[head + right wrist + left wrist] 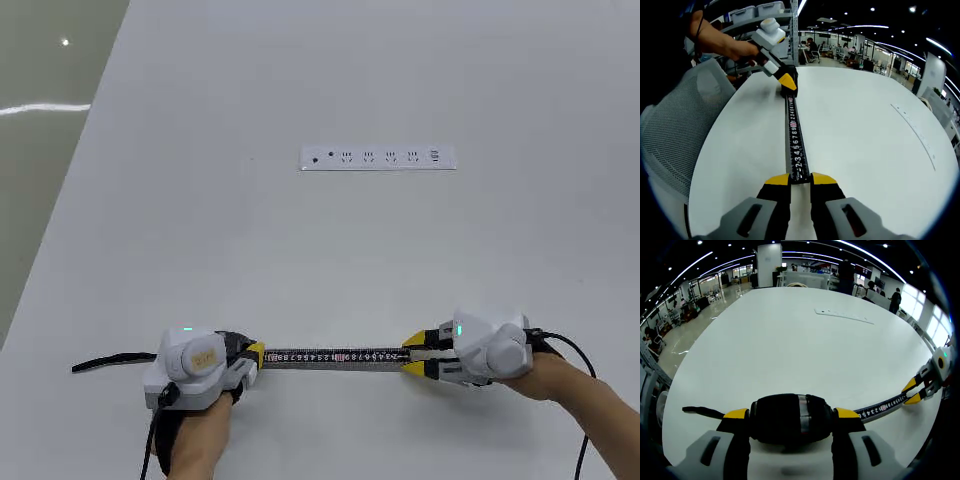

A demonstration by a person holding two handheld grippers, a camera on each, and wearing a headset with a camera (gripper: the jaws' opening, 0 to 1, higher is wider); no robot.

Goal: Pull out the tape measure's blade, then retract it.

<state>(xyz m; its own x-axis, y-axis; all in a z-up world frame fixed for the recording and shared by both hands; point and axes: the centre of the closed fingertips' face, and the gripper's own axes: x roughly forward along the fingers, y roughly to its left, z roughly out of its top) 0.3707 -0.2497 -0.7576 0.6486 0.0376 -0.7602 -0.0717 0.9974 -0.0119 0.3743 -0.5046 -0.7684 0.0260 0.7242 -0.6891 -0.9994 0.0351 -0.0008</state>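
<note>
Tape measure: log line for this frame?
blade: pulled out, spans between grippers | left gripper: shut on tape measure case | right gripper: shut on blade's tip

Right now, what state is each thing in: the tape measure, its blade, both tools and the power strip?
tape measure: clamped in the left tool.
blade: pulled out, stretched straight between the two tools, numbers facing up.
left tool: shut on the tape measure.
right tool: shut on the blade's end.
power strip: lying flat, nothing plugged in.
</note>
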